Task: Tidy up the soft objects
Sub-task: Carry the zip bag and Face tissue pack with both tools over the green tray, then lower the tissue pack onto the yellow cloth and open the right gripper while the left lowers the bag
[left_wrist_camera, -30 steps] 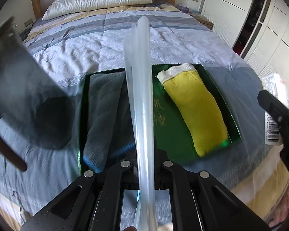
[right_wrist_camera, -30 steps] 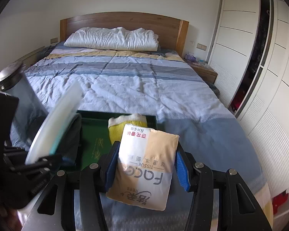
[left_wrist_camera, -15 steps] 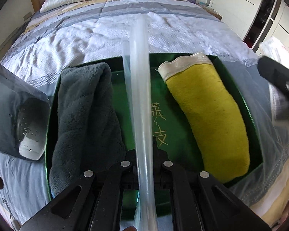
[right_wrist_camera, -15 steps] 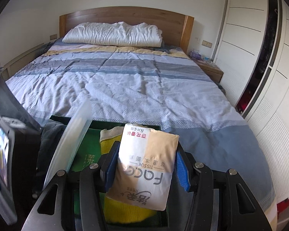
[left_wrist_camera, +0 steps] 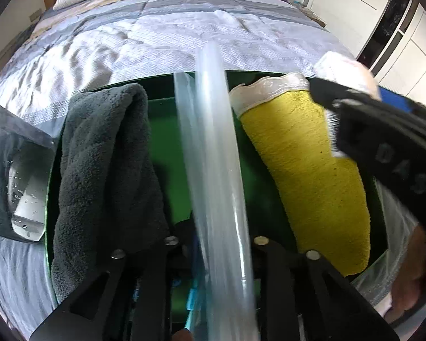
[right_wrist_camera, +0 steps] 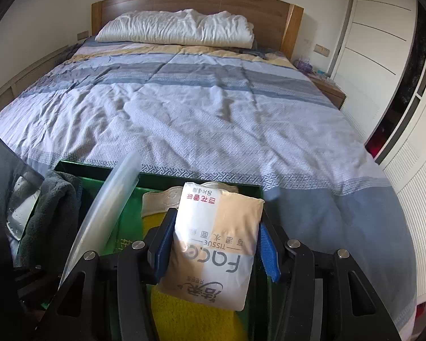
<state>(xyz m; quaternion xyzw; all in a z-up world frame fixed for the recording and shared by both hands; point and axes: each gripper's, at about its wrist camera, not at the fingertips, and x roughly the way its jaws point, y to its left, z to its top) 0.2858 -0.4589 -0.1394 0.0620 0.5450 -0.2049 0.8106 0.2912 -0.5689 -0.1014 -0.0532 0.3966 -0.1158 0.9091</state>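
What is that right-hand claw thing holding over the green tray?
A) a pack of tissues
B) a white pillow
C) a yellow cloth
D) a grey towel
A: the right gripper has its blue pads pressed on both sides of the tissue pack, above the green tray.

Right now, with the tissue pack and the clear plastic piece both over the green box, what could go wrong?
1. The left gripper has just been opening its jaws around the clear plastic piece; it may tip onto the grey towel instead of settling in the middle gap.
2. The tissue pack in the right gripper hangs above the yellow towel, so it may land on top.
3. Both grippers crowd the green box and could collide.
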